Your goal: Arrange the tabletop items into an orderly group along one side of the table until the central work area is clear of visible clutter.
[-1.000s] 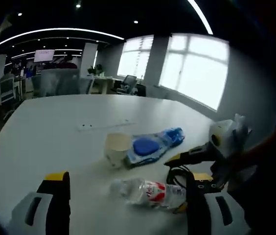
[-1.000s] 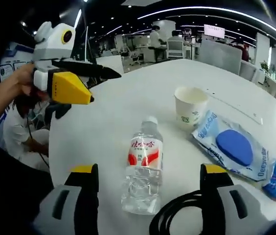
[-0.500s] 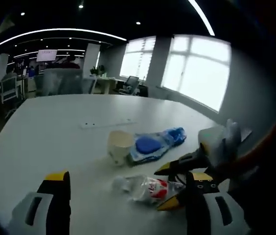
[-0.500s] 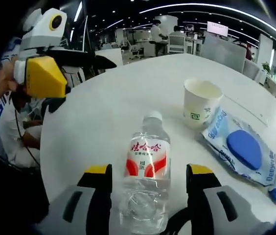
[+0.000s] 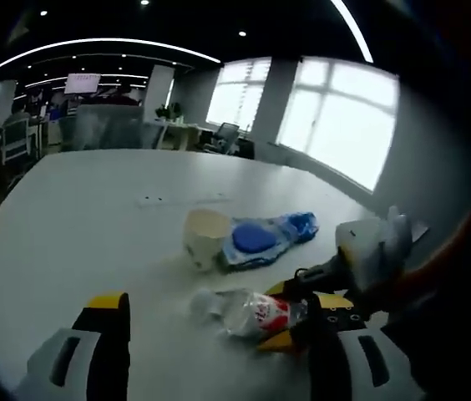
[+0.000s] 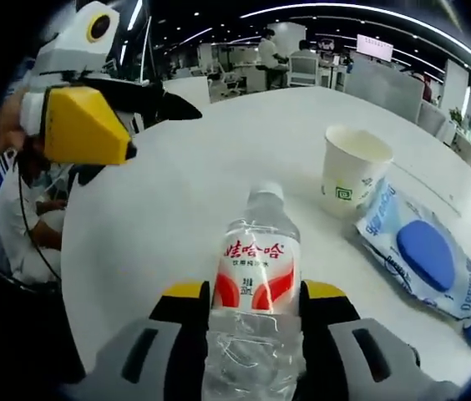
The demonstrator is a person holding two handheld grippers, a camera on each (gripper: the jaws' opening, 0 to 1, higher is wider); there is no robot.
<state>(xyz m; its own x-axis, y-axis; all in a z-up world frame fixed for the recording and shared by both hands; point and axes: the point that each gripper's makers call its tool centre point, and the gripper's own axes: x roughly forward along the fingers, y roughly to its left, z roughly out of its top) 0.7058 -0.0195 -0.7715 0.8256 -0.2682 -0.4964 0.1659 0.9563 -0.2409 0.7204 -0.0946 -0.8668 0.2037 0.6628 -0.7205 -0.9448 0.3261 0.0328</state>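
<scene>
lying between right gripper (image 6: 255,294) jaws: water bottle (image 6: 255,284)

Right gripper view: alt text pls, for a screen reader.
The right gripper has its jaws closed on a clear water bottle lying on a white table. A paper cup and blue wipes pack sit to the right; the left gripper hovers upper left.

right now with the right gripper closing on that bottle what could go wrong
The water bottle lies on its side between the right gripper jaws; its thin clear plastic may buckle or slip out. Pushed forward, it could knock over the upright paper cup just ahead. The left gripper hovers close, so the two could collide.
</scene>
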